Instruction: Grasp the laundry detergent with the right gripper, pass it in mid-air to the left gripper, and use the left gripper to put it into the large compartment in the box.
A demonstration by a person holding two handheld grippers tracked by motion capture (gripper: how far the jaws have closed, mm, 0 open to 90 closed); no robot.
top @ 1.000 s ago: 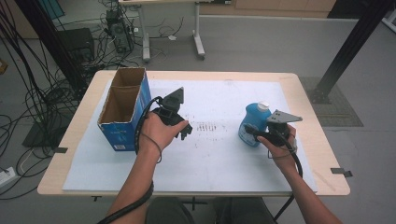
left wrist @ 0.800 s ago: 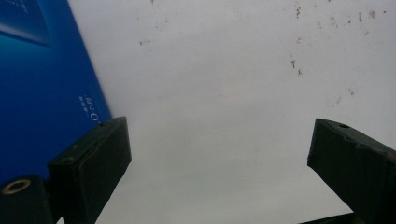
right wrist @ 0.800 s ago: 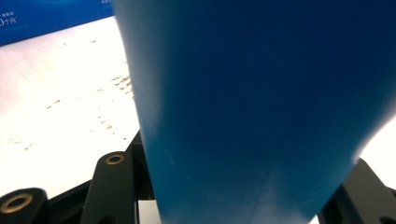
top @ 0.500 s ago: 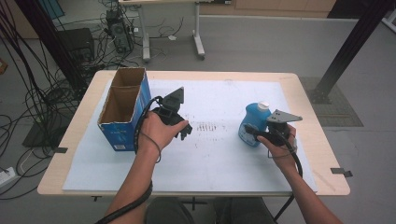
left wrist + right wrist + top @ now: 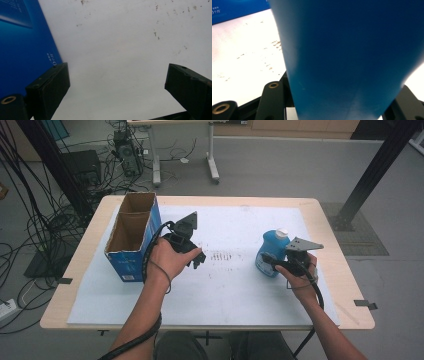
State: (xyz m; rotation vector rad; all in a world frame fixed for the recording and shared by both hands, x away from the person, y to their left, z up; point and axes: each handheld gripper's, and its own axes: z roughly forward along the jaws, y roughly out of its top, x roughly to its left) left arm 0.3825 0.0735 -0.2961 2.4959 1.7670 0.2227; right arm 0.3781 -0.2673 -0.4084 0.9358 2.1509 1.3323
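white sheet [image 5: 225,285] covers your wooden table [image 5: 330,215], speckled with dark marks mid-table; grey floor beyond, cables at left. your right gripper [image 5: 272,260] is clamped on the blue bottle [image 5: 270,251], which stands upright at the table's right side. your left gripper [image 5: 199,259] has its jaws spread wide, holding nothing, over bare sheet. open blue box [image 5: 131,240] sits just beside your left hand [image 5: 167,260].
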